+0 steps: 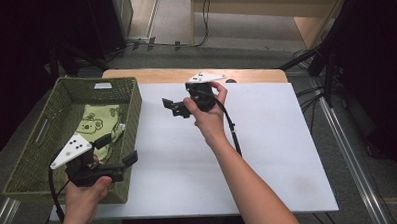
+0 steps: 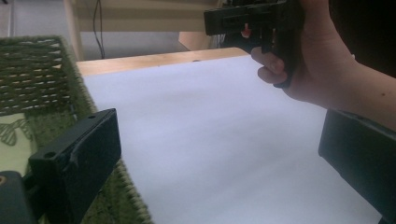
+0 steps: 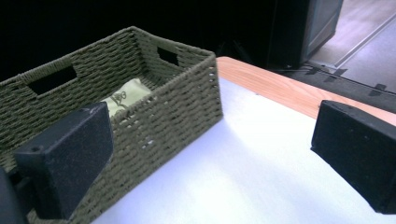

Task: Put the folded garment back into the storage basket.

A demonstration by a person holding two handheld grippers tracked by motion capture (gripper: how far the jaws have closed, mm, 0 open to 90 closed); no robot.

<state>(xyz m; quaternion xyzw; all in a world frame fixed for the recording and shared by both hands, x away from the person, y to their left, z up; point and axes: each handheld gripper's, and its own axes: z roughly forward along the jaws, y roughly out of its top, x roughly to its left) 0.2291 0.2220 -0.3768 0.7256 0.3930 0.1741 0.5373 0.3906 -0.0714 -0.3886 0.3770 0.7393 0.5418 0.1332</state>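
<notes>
Inside basket (image 1: 62, 147): green cloth (image 1: 99, 126), koala print, no legible writing.

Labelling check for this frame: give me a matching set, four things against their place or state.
Things:
1. left hand-held gripper
2. right hand-held gripper
3. green printed cloth
4. woven basket

Places or states:
A. lying inside the basket
B. open, held above the white sheet, pointing towards the basket
C. standing at the left edge of the table
D. open, held at the basket's near right corner

Pairs: 1-D, 2-B, 3-A, 4-C
</notes>
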